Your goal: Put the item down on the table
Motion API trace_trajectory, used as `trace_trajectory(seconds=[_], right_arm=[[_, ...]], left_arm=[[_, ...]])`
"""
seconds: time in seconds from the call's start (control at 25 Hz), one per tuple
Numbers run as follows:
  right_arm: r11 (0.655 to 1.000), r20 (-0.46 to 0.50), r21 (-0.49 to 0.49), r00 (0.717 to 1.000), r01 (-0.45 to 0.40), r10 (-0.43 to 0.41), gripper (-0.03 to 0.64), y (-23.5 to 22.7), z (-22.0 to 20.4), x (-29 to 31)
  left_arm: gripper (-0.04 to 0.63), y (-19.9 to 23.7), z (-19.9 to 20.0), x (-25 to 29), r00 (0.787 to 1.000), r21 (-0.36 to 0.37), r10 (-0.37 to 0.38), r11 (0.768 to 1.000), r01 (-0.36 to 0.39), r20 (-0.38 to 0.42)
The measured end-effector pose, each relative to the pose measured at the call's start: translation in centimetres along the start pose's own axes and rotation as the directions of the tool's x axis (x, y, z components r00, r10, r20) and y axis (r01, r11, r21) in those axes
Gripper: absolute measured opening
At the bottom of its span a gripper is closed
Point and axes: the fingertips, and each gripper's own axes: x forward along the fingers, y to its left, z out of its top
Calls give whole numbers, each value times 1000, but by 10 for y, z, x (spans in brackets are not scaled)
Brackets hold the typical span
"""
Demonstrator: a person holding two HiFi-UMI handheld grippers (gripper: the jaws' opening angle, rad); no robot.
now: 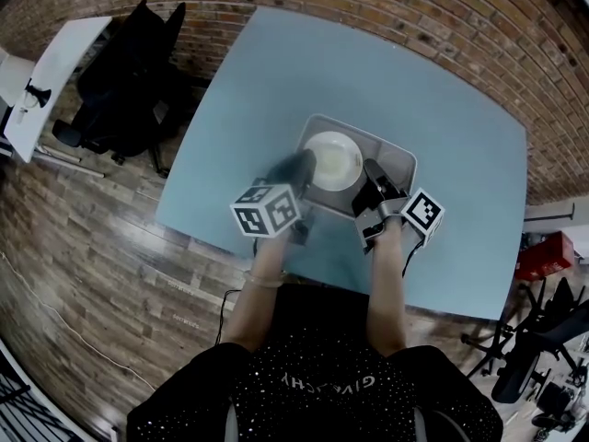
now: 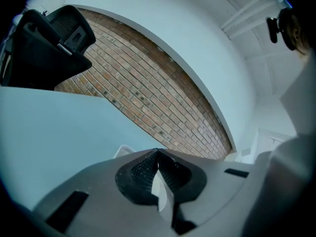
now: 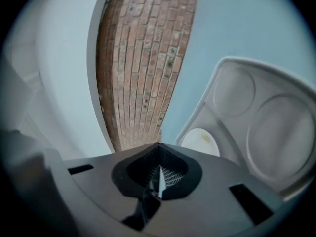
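Observation:
A grey compartment tray (image 1: 398, 167) with a white bowl (image 1: 332, 160) in it is over the middle of the light blue table (image 1: 267, 90). My left gripper (image 1: 302, 168) is shut on the tray's left edge, and my right gripper (image 1: 373, 178) is shut on its right edge. In the left gripper view the jaws (image 2: 158, 174) pinch a thin pale edge, and a tray corner (image 2: 123, 150) peeks out beyond them. The right gripper view shows the jaws (image 3: 159, 177) closed on the tray (image 3: 276, 127), with its round compartments to the right. I cannot tell whether the tray touches the table.
A black chair (image 1: 129, 81) stands off the table's left side, beside a white desk (image 1: 46, 72). A brick wall (image 1: 442, 17) runs behind the table. Red and black gear (image 1: 543, 256) sits on the floor at the right.

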Motion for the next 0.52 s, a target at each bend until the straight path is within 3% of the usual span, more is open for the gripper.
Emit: trace_trajectory(seconds=[0.08,0.2,0.28,0.36,0.52], right_arm=[[981,-32,-178,997,70,-77,11,-3,-7,4],[922,-38,-368,989,118,-141,11,-1,-10,10],[846,-11,-511,983,153,-184,11,-1,-9,13],[748,30,-638,976,185,-216,11,1,-9,14],[611,103,-762,972,214,-211,11,9,-9,16]], left_arm=[[11,2,-2,0,1000,45,14,999,-14,-13],[11,4,-3,3,998,106,44,994,-40,-35],[11,3,-3,4,997,168,68,984,-60,-44],[11,3,-3,5,994,242,98,967,-82,-53],[11,11,-4,4,984,357,167,925,-132,-69]])
